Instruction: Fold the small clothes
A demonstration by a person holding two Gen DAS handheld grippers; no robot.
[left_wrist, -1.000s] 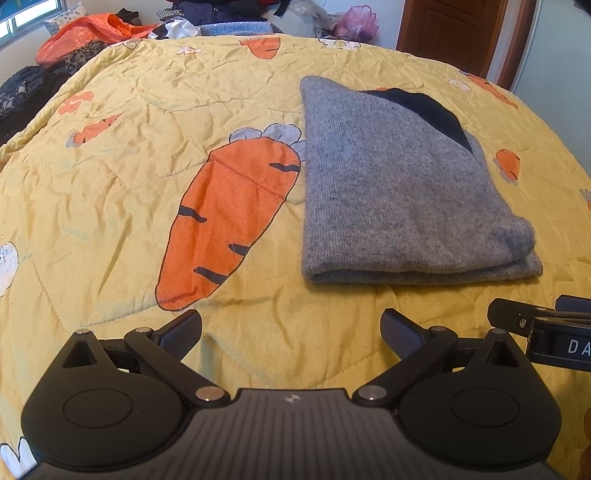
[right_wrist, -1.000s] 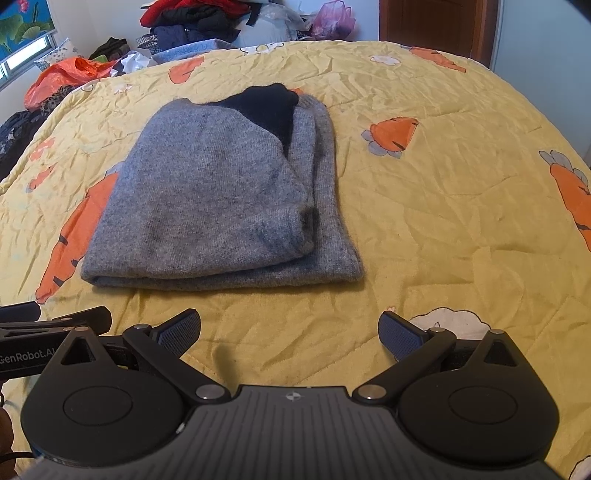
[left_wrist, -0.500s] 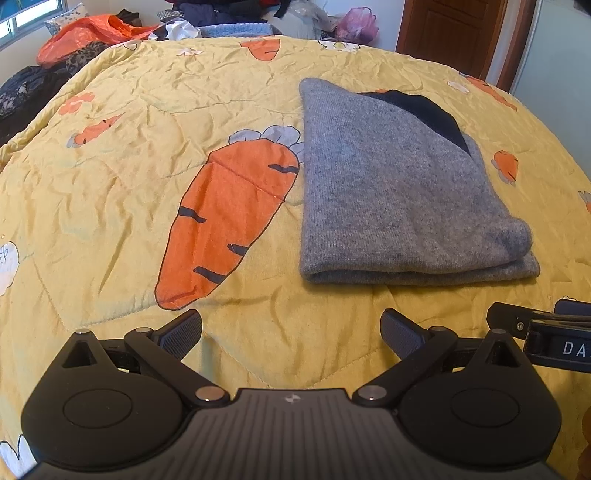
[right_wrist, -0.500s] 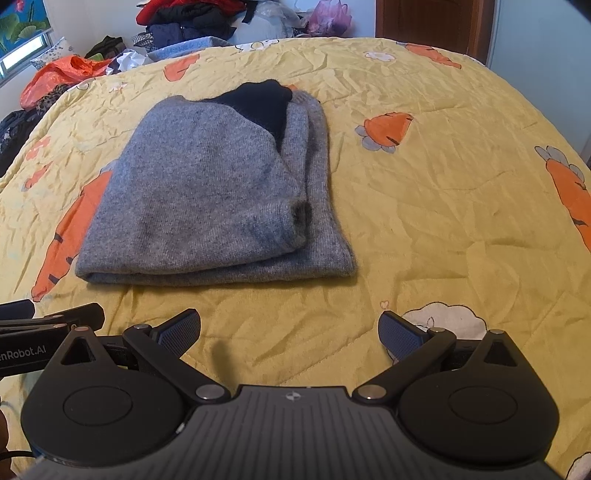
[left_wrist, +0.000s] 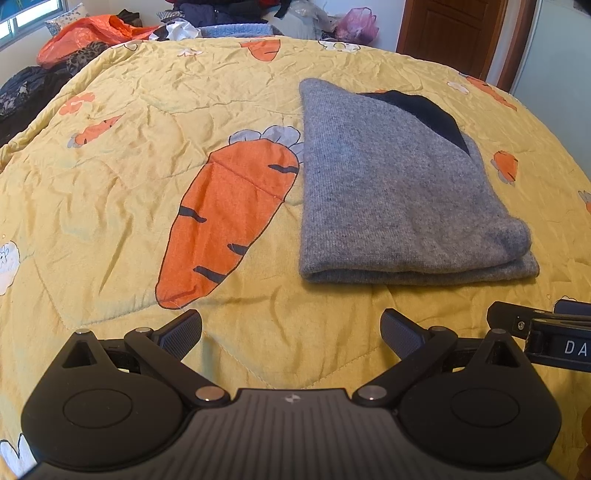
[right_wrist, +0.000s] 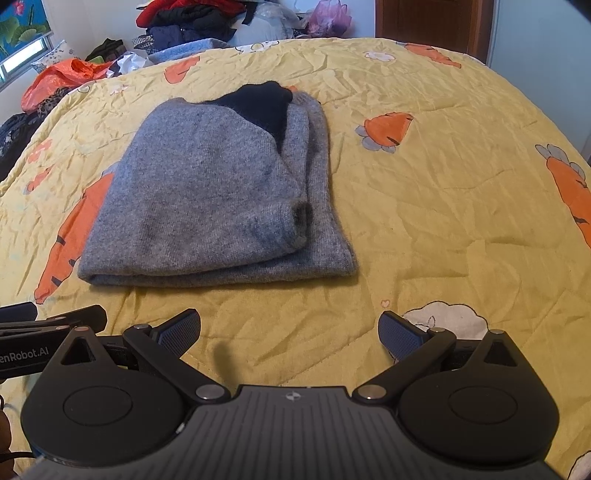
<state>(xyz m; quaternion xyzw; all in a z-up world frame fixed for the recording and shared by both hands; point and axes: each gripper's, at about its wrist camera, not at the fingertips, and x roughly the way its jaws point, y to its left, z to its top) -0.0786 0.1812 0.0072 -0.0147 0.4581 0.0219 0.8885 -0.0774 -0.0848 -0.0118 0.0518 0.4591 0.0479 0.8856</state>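
Yellow carrot quilt (left_wrist: pixel 129 206) carried folded grey sweater (left_wrist: pixel 388 192). Left claw (left_wrist: pixel 291 328) and right claw (right_wrist: pixel 290 328) hung wide, empty, just short of sweater. Fold looked done; best leave untouched.

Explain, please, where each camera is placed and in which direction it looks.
Left wrist: sits on the left gripper, looking forward across the yellow carrot-print quilt; the folded grey sweater lies ahead to the right; the right gripper's edge shows.
Right wrist: sits on the right gripper, facing the same way; the sweater lies ahead to the left; the left gripper's edge shows.
Shared: sweater, quilt, clothes pile behind; both grippers open.
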